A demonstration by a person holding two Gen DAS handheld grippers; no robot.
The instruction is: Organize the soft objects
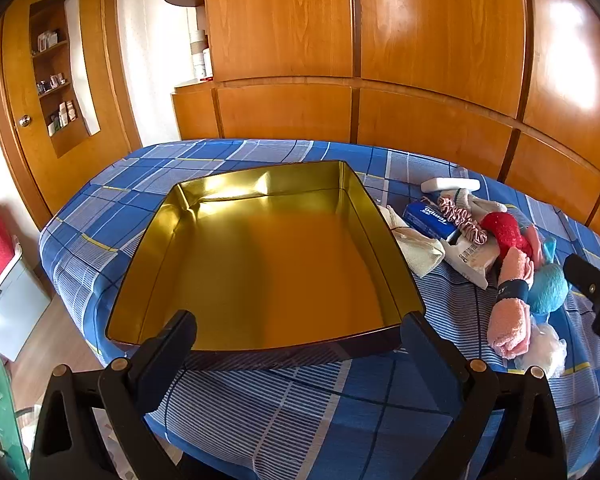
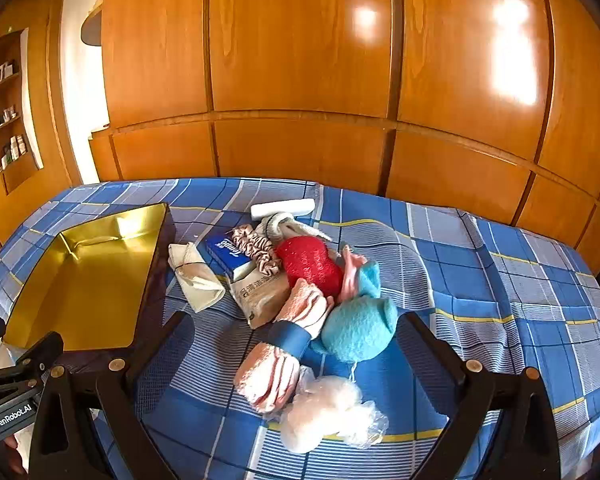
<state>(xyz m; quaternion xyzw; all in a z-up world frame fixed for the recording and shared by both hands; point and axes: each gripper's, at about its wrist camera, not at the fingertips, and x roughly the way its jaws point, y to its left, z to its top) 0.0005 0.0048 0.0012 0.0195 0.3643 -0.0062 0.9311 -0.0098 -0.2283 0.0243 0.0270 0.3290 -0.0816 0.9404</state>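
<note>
An empty gold tin box (image 1: 268, 264) lies on the blue plaid bed; it also shows in the right wrist view (image 2: 84, 280). My left gripper (image 1: 298, 326) is open and empty at the box's near rim. A pile of soft things lies right of the box: pink rolled socks with a blue band (image 2: 284, 344), a light blue fuzzy item (image 2: 360, 332), a red fuzzy item (image 2: 312, 266), a scrunchie (image 2: 256, 248), a beige cloth (image 2: 196, 276), and a clear bag of white cotton (image 2: 324, 412). My right gripper (image 2: 292, 330) is open above the pink socks, not touching.
A blue tissue pack (image 2: 228, 256), a beige packet (image 2: 260, 296) and a white roll (image 2: 284, 208) lie in the pile. A wooden wardrobe wall (image 2: 300, 80) stands behind the bed. The bed's left edge (image 1: 60, 248) drops to the floor by a door.
</note>
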